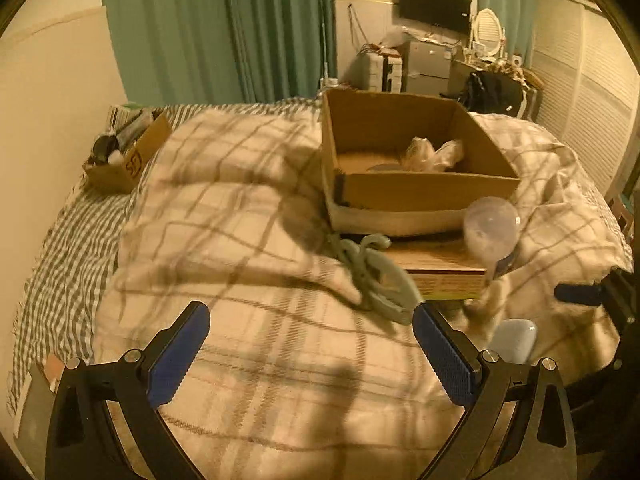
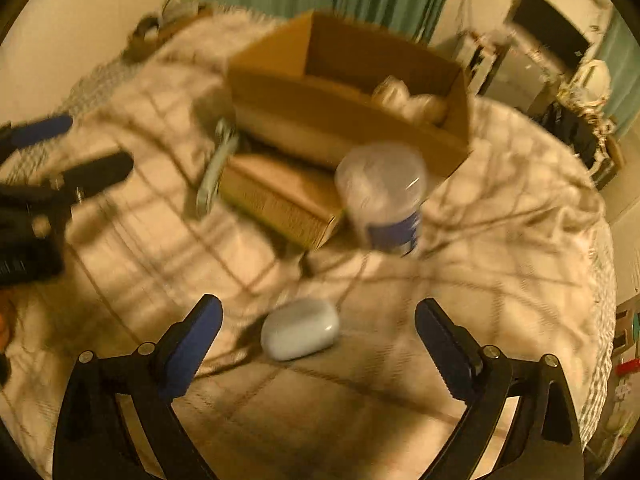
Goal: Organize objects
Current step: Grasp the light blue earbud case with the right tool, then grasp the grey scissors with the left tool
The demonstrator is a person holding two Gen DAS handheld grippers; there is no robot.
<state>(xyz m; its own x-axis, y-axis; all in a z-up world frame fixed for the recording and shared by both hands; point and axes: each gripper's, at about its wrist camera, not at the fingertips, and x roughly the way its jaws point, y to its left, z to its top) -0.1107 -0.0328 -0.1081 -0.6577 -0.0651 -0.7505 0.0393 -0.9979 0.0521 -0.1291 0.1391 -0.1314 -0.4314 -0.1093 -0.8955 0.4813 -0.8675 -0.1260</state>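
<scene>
- Left tongs (image 1: 311, 322): sitting at the bottom of the left wrist view, jaws standing wide apart, holding nothing, hovering over the checked blanket (image 1: 248, 360).
- Right tongs (image 2: 319, 314): sitting at the bottom of the right wrist view, jaws standing wide apart, holding nothing.
- White case (image 2: 299, 334): lying on the blanket at lower centre of the right view, between the right jaws, touching neither.
- Green hanger (image 1: 376, 276): lying at centre of the left view, just beyond the left tongs, beside a flat brown box (image 1: 444, 270).
- Clear bottle (image 2: 384, 196): standing at centre of the right view, just beside the flat box.
- Large open carton (image 1: 404, 168): sitting in the upper centre, containing crumpled plastic (image 1: 434, 154).
- Small carton (image 1: 128, 152): sitting at the left edge, well apart.
</scene>
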